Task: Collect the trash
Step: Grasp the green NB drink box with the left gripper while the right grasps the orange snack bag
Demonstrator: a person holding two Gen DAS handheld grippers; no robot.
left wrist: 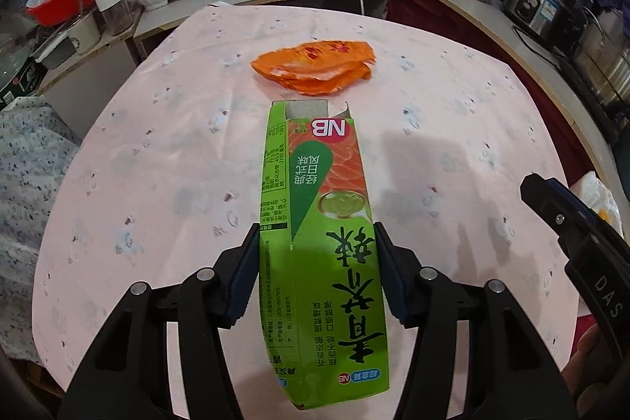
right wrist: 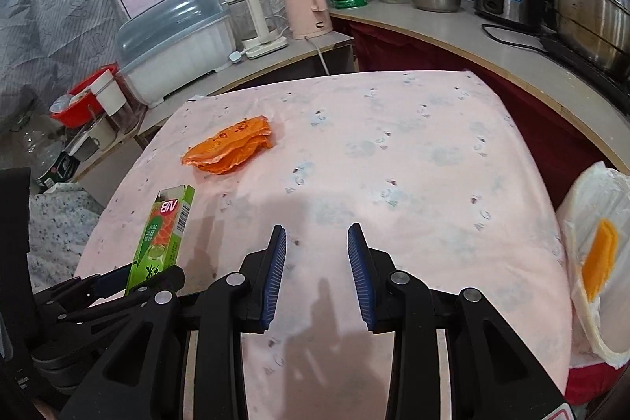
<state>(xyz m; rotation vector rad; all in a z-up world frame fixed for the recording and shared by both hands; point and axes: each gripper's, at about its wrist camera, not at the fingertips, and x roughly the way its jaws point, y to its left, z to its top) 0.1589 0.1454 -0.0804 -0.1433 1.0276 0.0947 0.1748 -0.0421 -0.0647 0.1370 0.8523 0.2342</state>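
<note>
My left gripper (left wrist: 317, 239) is shut on a long green carton (left wrist: 319, 223) with an open far end, held above the pink tablecloth (left wrist: 157, 164). The carton also shows in the right wrist view (right wrist: 163, 235), with the left gripper (right wrist: 118, 282) below it. A crumpled orange wrapper (left wrist: 315, 67) lies on the cloth beyond the carton; it shows in the right wrist view (right wrist: 228, 146) too. My right gripper (right wrist: 317, 235) is open and empty over the cloth; it shows at the right edge of the left wrist view (left wrist: 529, 184).
A white bag (right wrist: 594, 258) with something orange inside hangs at the table's right edge. Counters behind and to the right hold a dish rack (right wrist: 177, 46), kettles (right wrist: 305, 2), steel pots (right wrist: 586, 10) and a red bowl (right wrist: 84, 97).
</note>
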